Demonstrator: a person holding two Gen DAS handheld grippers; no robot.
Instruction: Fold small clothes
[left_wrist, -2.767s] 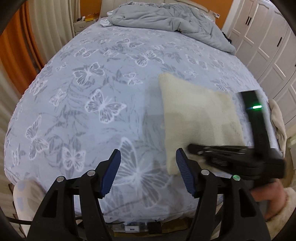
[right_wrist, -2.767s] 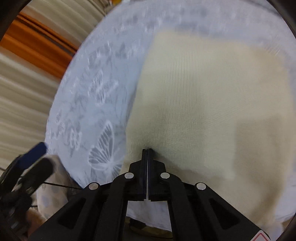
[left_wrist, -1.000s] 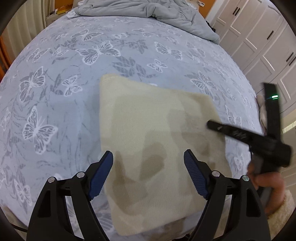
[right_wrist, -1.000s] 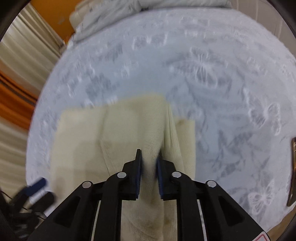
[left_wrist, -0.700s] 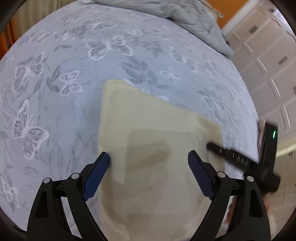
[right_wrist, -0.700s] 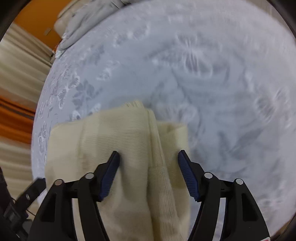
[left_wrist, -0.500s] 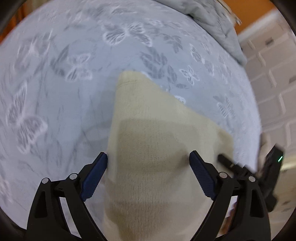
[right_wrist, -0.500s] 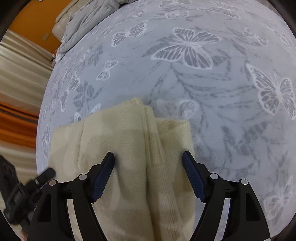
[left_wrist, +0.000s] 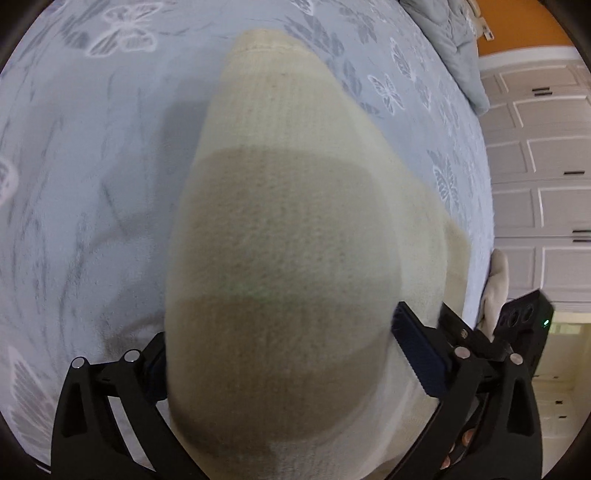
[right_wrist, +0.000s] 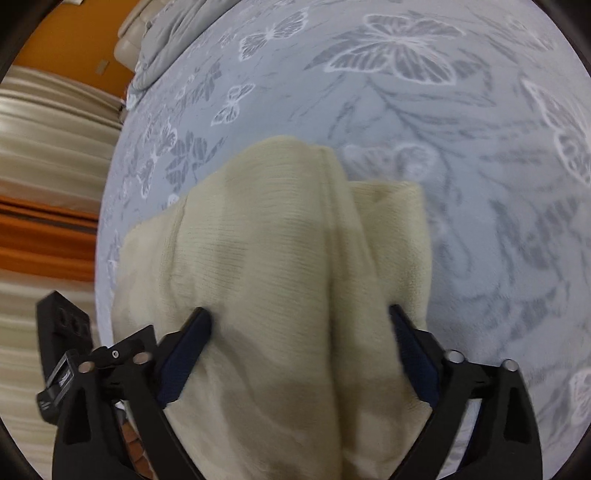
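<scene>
Left wrist view shows the cream knit garment (left_wrist: 288, 229) as one smooth folded slab on the butterfly-print bedspread (left_wrist: 92, 166), with white wardrobe doors (left_wrist: 535, 166) at far right and the right gripper (left_wrist: 491, 339) just behind its own right finger; the right wrist view alone shows the garment's (right_wrist: 280, 280) thick fold ridge running from near to far, an orange wall (right_wrist: 74, 40) and pale curtains (right_wrist: 44, 147). The left gripper's (left_wrist: 277, 362) jaws stand very wide, straddling the cloth without pinching it, and have just been opening further. The right gripper's (right_wrist: 299, 350) jaws also stand wide over the fold; a second ago they were nearly closed on it, and both views now sit much closer to the cloth. No containers are visible.
</scene>
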